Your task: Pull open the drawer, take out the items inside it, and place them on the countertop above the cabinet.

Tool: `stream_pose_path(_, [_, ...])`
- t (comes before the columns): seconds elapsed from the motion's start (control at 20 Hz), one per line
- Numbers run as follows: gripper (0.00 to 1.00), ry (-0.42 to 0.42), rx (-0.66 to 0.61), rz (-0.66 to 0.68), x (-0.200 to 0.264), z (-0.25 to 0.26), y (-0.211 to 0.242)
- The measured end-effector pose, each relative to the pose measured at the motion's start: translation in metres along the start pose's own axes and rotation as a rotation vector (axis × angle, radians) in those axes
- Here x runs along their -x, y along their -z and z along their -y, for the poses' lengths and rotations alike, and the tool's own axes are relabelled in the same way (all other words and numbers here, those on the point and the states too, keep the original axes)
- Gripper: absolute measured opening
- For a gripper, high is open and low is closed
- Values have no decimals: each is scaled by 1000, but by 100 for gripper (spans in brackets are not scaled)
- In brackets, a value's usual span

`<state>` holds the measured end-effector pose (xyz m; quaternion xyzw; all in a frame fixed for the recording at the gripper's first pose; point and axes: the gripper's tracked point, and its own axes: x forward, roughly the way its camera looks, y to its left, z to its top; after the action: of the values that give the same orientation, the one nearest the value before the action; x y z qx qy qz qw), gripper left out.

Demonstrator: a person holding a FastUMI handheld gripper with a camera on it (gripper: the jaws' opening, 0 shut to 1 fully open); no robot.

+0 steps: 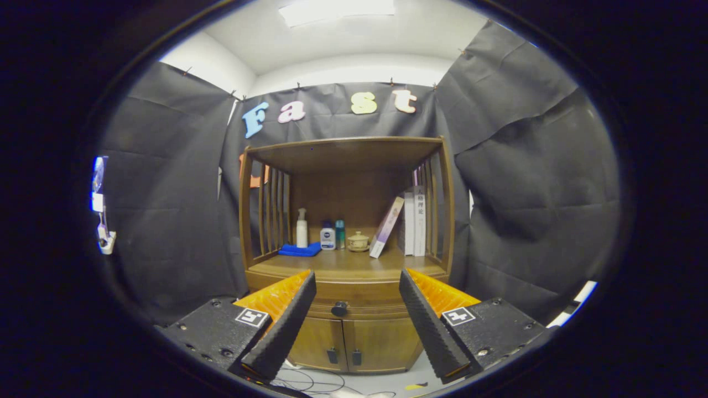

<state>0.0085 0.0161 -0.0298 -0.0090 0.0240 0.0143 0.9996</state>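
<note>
Two claw fingers [287, 326] apart, countertop [343, 265] beyond

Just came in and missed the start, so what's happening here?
A person is holding a gripper out towards a wooden cabinet, fingers open and holding nothing. The drawer is shut, and its dark knob sits ahead, between the fingers. Bottles, a blue cloth, a small pot and books stand on the countertop above. Nothing has been taken out yet.
</note>
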Motion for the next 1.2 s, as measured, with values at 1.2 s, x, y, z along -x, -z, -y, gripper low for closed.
stream_pose_path(1.2, [99, 22, 37, -193, -158, -27, 172])
